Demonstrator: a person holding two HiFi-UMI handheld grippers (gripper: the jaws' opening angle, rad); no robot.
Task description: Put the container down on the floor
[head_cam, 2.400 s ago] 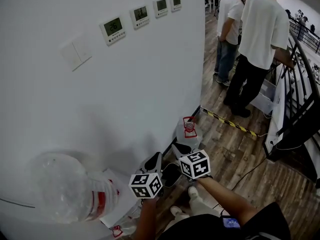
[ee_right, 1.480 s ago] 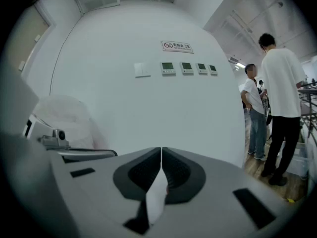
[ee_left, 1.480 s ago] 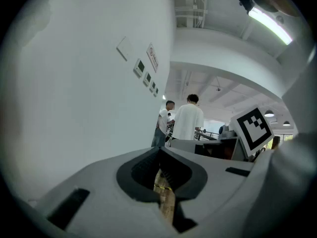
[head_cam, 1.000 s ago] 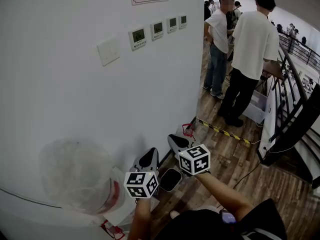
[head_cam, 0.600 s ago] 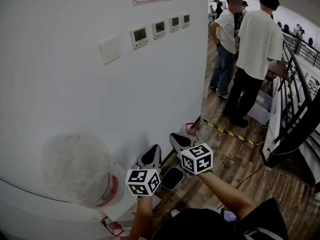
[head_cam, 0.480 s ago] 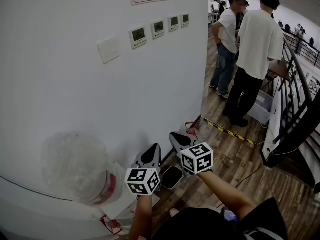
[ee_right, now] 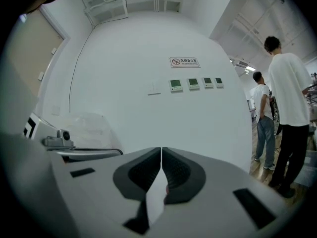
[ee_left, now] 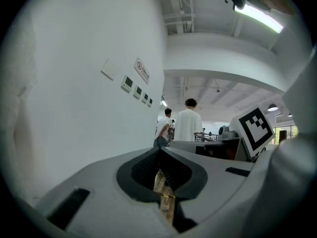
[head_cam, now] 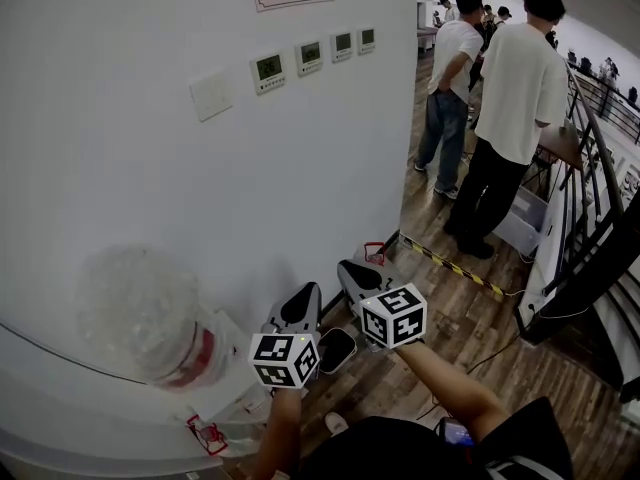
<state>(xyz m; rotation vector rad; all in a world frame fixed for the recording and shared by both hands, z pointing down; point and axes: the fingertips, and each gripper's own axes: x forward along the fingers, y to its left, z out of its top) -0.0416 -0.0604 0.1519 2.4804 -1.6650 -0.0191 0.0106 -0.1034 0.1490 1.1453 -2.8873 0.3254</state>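
The container point(head_cam: 140, 313) is a large translucent water jug with a red band at its neck. It rests at the lower left by the white wall, apart from both grippers, and shows faintly in the right gripper view point(ee_right: 86, 125). My left gripper point(head_cam: 306, 296) is shut and empty, held level to the right of the jug. Its jaws meet in the left gripper view point(ee_left: 159, 151). My right gripper point(head_cam: 346, 269) is just beside it, also shut with nothing between its jaws point(ee_right: 161, 149).
A small red-labelled bottle point(head_cam: 374, 255) stands at the wall's corner. A dark oval object point(head_cam: 336, 349) and a red cap point(head_cam: 203, 434) lie on the wood floor. Two people point(head_cam: 510, 118) stand at the back right beside a black railing point(head_cam: 590, 228). Yellow-black tape point(head_cam: 455, 268) crosses the floor.
Both grippers have risen a little and drifted together along the wall, staying shut and empty. The jug has kept its place by the wall.
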